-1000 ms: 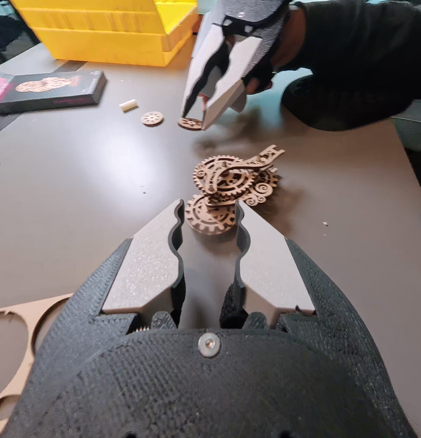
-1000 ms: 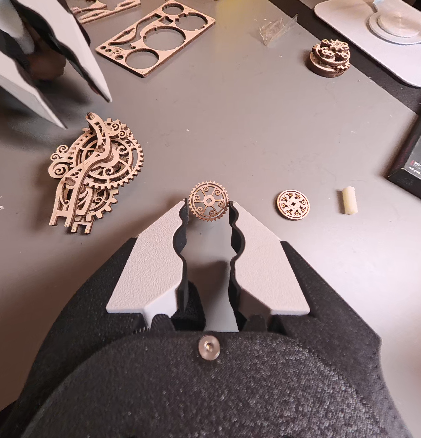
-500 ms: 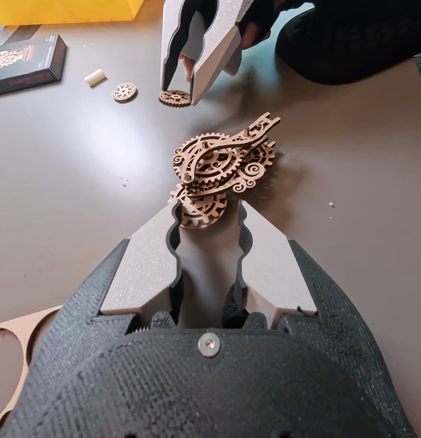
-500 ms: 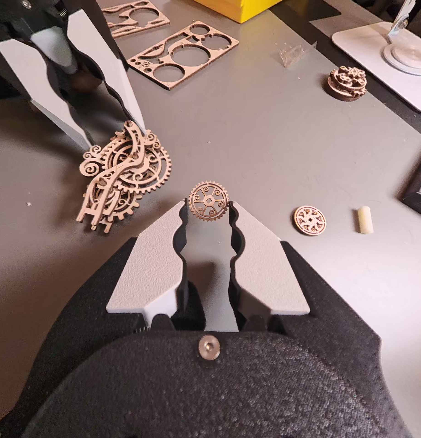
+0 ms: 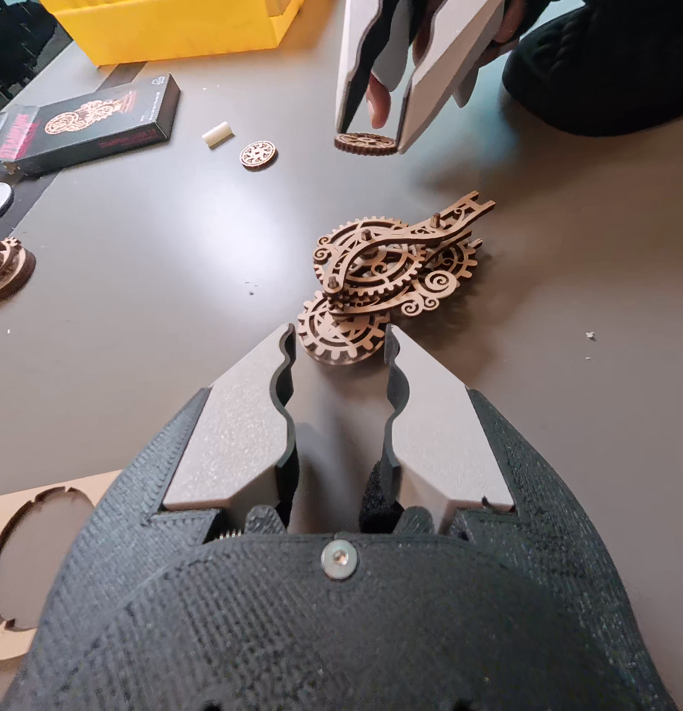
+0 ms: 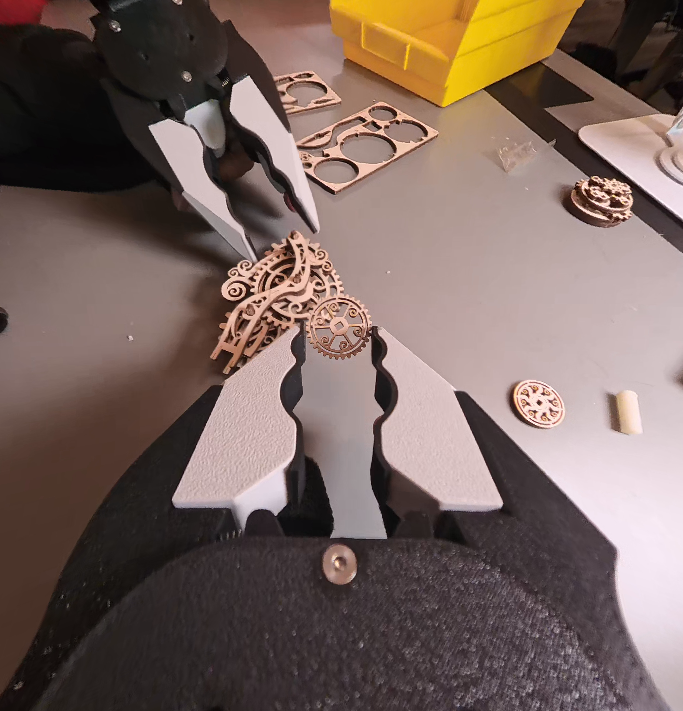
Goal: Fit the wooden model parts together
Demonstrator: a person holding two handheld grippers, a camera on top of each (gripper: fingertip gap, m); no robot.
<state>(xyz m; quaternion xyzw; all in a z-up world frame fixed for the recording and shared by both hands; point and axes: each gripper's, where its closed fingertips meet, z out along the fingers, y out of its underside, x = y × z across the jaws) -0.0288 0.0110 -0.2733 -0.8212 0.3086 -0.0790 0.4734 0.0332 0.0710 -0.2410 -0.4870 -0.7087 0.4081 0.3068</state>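
**Operator:** Two items matter: where are they, and how will each handle?

**Technician:** The loose gear (image 6: 340, 329) is pinched by its toothed rim between the fingers (image 6: 405, 369) of the right gripper (image 6: 338, 331), face toward the camera, square centre hole visible. It hangs clear of the counter (image 6: 467, 277), just right of the gear assembly (image 6: 280, 296). Judged by its thin, pierced spokes, the gear is very light, stiff in plane and easily snapped. Hold it by the rim only; keep pressure off the spokes.

**Operator:** And the assembly?

**Technician:** It lies flat on the counter, a stack of meshed gears under a curved bridge piece with small pegs standing up. It looks light enough to slide if pushed. Take hold at the lowest, nearest gear (image 5: 342, 338) or the solid frame edge, not the scrollwork.

**Operator:** Pose of the grippers?

**Technician:** The left gripper (image 5: 340, 340) sits low, angled down toward the counter, fingers spread to either side of that nearest gear; a gap shows at the left pad, so nothing is clamped. The right gripper points steeply down from the far side, holding its gear horizontal above the counter.
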